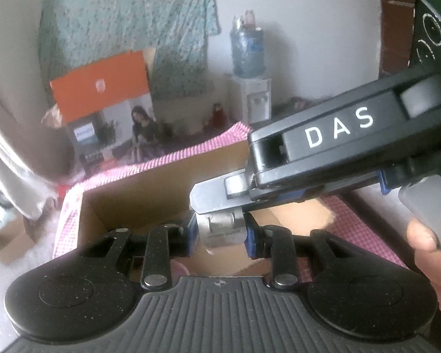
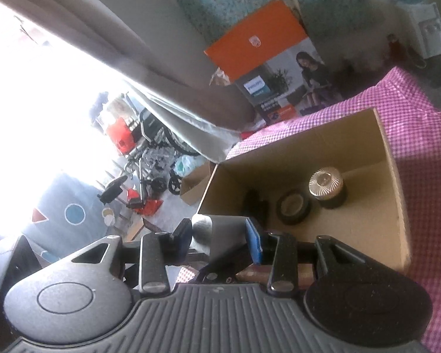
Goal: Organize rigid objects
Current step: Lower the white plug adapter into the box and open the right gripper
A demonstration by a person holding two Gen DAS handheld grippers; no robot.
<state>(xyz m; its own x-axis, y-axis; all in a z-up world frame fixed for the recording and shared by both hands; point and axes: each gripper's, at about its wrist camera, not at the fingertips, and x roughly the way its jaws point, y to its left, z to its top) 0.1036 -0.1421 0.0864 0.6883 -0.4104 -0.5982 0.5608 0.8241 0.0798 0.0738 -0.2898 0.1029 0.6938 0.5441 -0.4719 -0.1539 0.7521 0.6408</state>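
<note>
Steel tool [image 1: 220, 220], rigid, likely weighty and slick, hangs above the cardboard box [image 2: 367, 135]. Left gripper [image 1: 222, 235] is clamped on its lower block; right gripper [image 2: 220, 235] is clamped on its flat blade. Advise gripping flat faces.

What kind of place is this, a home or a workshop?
Most likely a room in a home, not a workshop. A water dispenser with a big bottle stands against the wall, a pink checked cloth covers the surface under the cardboard box, and a wheelchair is parked in the bright doorway.
</note>
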